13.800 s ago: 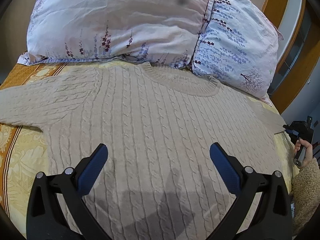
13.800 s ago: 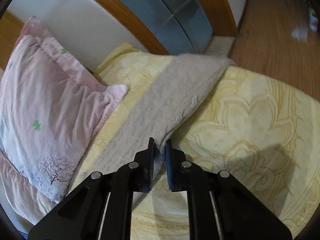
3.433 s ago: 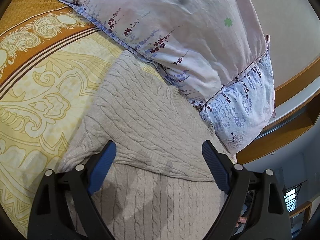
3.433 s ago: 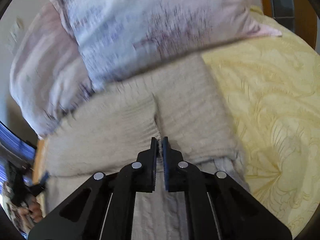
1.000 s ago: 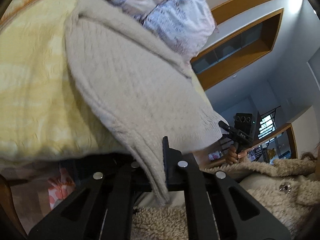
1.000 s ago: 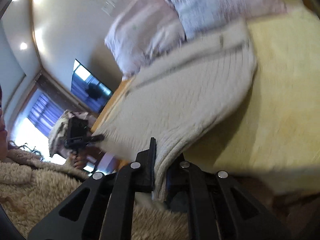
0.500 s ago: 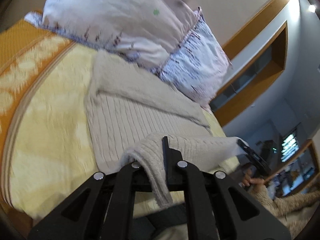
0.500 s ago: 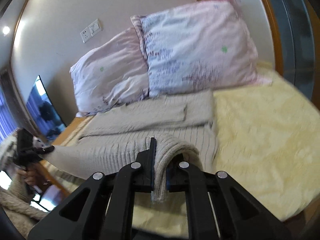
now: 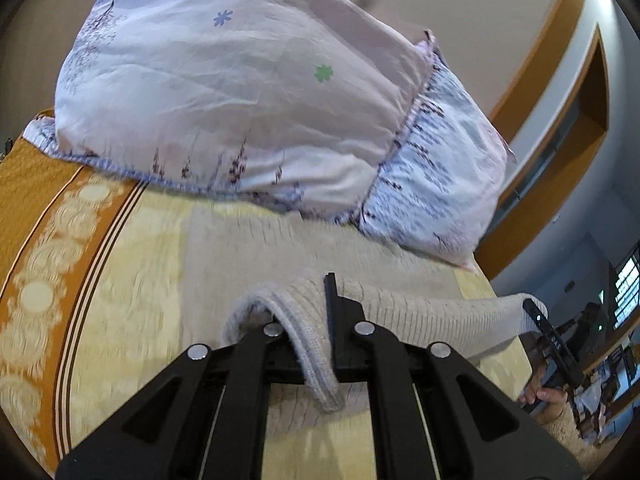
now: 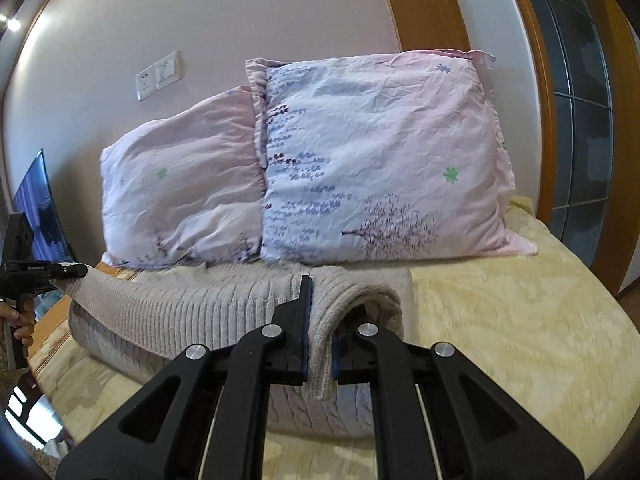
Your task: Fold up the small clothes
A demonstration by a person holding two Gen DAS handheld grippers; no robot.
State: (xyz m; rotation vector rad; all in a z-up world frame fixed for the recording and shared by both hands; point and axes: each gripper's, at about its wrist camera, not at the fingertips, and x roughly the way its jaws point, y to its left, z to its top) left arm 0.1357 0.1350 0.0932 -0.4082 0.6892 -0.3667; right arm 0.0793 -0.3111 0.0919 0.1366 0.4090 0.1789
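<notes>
While the beige sweater (image 10: pixel 192 312) lies on the yellow bedspread (image 10: pixel 520 320) below the pillows (image 10: pixel 380 160), we grip its ribbed hem: left gripper (image 9: pixel 320 344) and right gripper (image 10: pixel 318 344) clamped tight, hem stretched between toward three and nine o'clock.

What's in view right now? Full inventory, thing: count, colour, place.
sweater: 1, beige knit, on the bed below the pillows, hem lifted and stretched between both grippers
pillows: 2, pink-white floral, against the wall at the head of the bed
bedspread: 1, yellow with orange border, under the sweater
wall switch plate: 1, white, on the wall above the pillows
left gripper: 1, black, shut on the sweater hem
right gripper: 1, black, shut on the sweater hem
hand: 1, holding the right gripper's handle
</notes>
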